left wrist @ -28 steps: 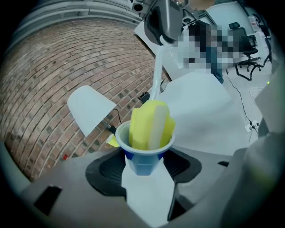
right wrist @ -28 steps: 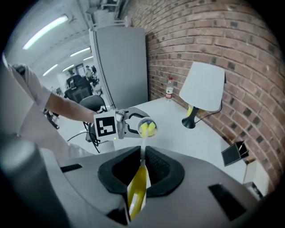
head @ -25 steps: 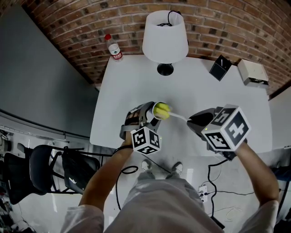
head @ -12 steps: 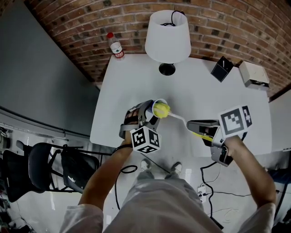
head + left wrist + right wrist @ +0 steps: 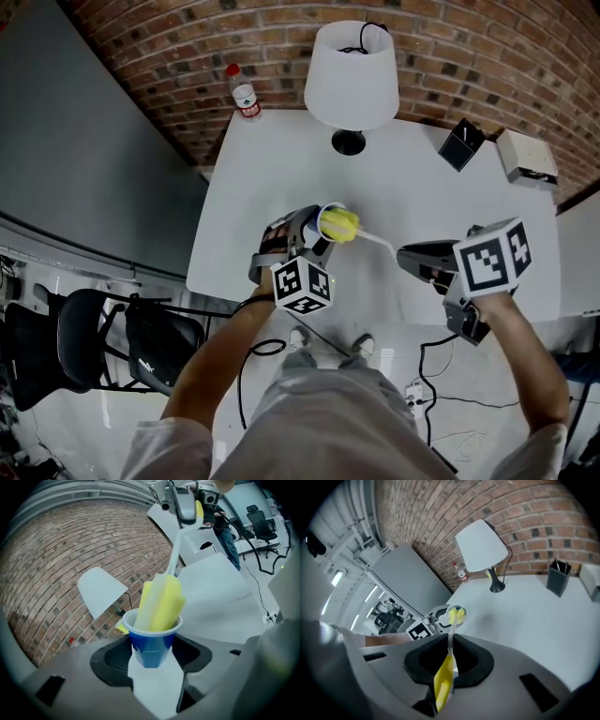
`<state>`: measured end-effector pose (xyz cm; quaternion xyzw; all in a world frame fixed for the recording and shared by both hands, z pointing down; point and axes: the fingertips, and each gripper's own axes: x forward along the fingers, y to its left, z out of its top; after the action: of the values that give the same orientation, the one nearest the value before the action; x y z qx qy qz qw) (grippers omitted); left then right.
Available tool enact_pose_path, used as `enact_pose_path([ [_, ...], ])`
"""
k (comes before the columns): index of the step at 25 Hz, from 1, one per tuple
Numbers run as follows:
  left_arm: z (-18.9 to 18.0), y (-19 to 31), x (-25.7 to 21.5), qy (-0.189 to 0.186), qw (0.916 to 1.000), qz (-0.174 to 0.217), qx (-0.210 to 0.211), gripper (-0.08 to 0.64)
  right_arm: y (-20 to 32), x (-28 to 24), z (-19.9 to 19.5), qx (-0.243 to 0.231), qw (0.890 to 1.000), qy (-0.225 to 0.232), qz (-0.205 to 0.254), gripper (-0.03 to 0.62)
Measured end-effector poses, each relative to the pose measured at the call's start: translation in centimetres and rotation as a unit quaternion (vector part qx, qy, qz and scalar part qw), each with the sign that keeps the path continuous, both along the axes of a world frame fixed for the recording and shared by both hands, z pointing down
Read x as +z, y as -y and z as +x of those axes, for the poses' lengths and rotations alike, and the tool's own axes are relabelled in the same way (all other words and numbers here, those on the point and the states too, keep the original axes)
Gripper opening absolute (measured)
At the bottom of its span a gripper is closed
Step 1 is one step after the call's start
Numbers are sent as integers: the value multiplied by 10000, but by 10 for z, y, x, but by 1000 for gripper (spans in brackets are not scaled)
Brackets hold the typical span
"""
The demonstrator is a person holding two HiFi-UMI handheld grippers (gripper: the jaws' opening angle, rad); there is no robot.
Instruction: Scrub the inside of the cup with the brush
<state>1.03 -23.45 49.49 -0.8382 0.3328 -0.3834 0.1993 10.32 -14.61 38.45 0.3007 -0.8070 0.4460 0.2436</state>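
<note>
A blue cup (image 5: 152, 641) with a white inside sits between the jaws of my left gripper (image 5: 152, 654), which is shut on its sides. In the head view the cup (image 5: 322, 214) tilts to the right over the white table (image 5: 272, 178), held by the left gripper (image 5: 314, 234). The brush's yellow sponge head (image 5: 339, 226) is stuck into the cup's mouth and fills it (image 5: 161, 604). Its thin white stem runs to my right gripper (image 5: 414, 255), which is shut on the yellow handle (image 5: 444, 681). The right gripper (image 5: 450, 665) points along the stem at the cup (image 5: 456, 613).
A white lamp (image 5: 352, 80) stands at the table's far side, with a plastic bottle (image 5: 246, 97) at the far left corner. A black pen holder (image 5: 461, 142) and a white box (image 5: 525, 155) sit far right. A black chair (image 5: 84, 347) is on the floor to the left.
My right gripper has rolled about the brush's line, its marker cube showing a different face, and the sponge head has turned in the cup. The left gripper and cup stayed put.
</note>
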Motion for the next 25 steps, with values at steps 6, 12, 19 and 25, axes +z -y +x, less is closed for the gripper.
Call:
enact_pose_path([
  [6,-1,-1,1,-15,10000,-38,-17,276,-1,-9,7,-432,9953,-664,557,30],
  [12,-3,-3,5,-6,9999,-104,-21,276,-6,-14,9,-981,9783,-1400,1169,28],
  [19,-4,-3,5,-28,9999,-144,-18,276,-7,-26,10,-1548,9474,-1983,1977,26],
  [25,-6,-4,4,-18,9999,-149,9,276,-12,-40,5,-2267,8954,-2596,2820,26],
])
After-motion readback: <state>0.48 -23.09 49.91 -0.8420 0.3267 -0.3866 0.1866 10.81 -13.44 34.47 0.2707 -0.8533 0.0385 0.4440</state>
